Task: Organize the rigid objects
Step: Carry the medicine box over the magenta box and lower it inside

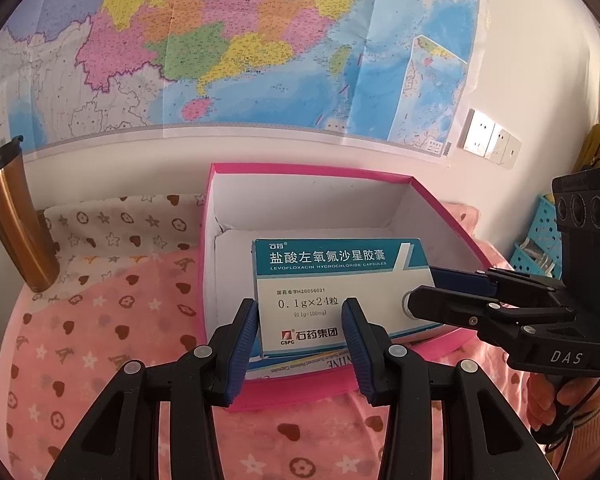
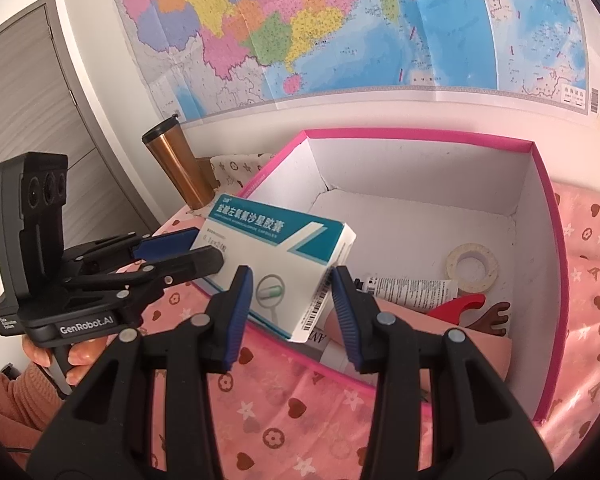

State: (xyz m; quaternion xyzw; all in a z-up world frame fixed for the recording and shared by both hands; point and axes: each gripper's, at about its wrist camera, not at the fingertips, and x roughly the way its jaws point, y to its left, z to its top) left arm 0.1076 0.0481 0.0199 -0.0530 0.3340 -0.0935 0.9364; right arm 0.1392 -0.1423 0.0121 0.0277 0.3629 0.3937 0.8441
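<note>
A white and teal medicine box hangs over the near side of an open pink cardboard box. My left gripper and my right gripper each have their blue pads on either side of one end of the medicine box, apparently holding it between them. The right gripper also shows in the left wrist view, at the box's right end. The left gripper shows in the right wrist view, at its left end. Inside the pink box lie a tape roll, a tube and another carton.
The pink box sits on a pink patterned cloth. A copper tumbler stands at the back left against the wall. A blue perforated basket is at the right. A map covers the wall behind.
</note>
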